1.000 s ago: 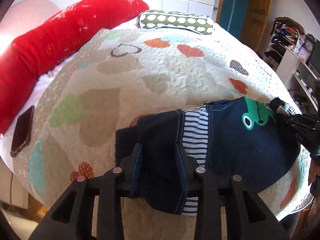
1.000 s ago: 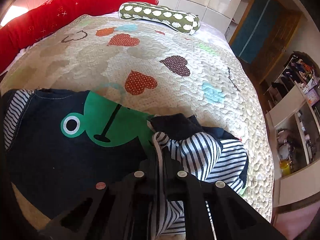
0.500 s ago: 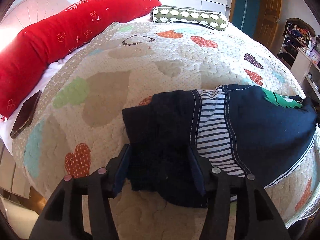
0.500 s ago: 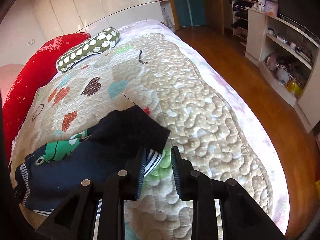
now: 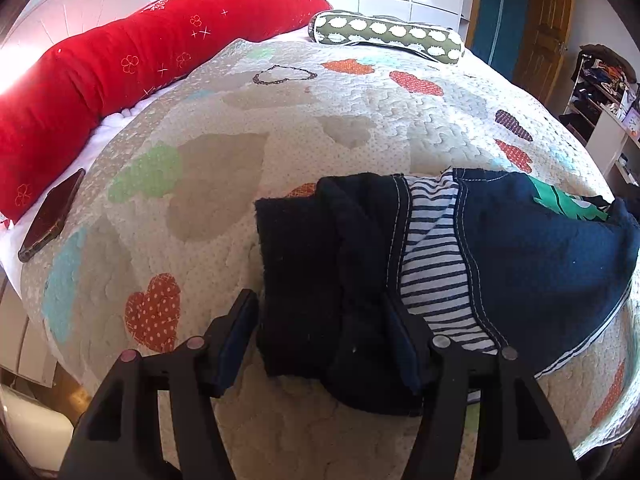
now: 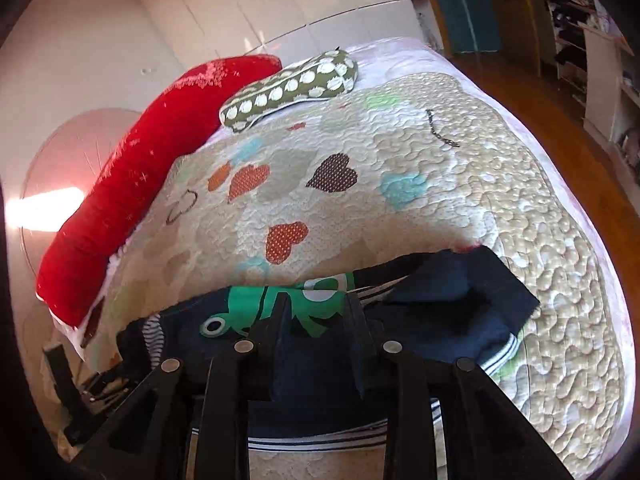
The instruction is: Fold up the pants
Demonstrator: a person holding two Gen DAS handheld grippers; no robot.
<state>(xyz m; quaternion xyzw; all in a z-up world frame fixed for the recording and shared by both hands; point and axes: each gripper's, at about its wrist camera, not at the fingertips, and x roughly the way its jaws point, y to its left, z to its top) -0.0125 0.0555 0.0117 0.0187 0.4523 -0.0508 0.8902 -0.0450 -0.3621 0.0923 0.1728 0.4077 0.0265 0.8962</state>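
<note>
Small navy pants (image 5: 520, 248) with a striped lining and a green frog patch lie on the quilted bed near its front edge. In the left wrist view my left gripper (image 5: 324, 332) is open, its fingers astride the dark folded cuff end (image 5: 304, 280) of the pants. In the right wrist view the pants (image 6: 440, 312) lie with a leg end folded over. My right gripper (image 6: 316, 320) is open just above the frog patch (image 6: 280, 304), holding nothing.
A heart-patterned quilt (image 5: 320, 120) covers the bed. A long red pillow (image 5: 120, 64) and a green spotted bolster (image 5: 388, 34) lie at the far side. A dark phone (image 5: 52, 216) rests at the left edge. Shelves (image 6: 600, 60) and wooden floor lie to the right.
My right gripper let go of the striped end of the pants, opened wide and swung over the frog patch. My left gripper opened wider around the cuff end.
</note>
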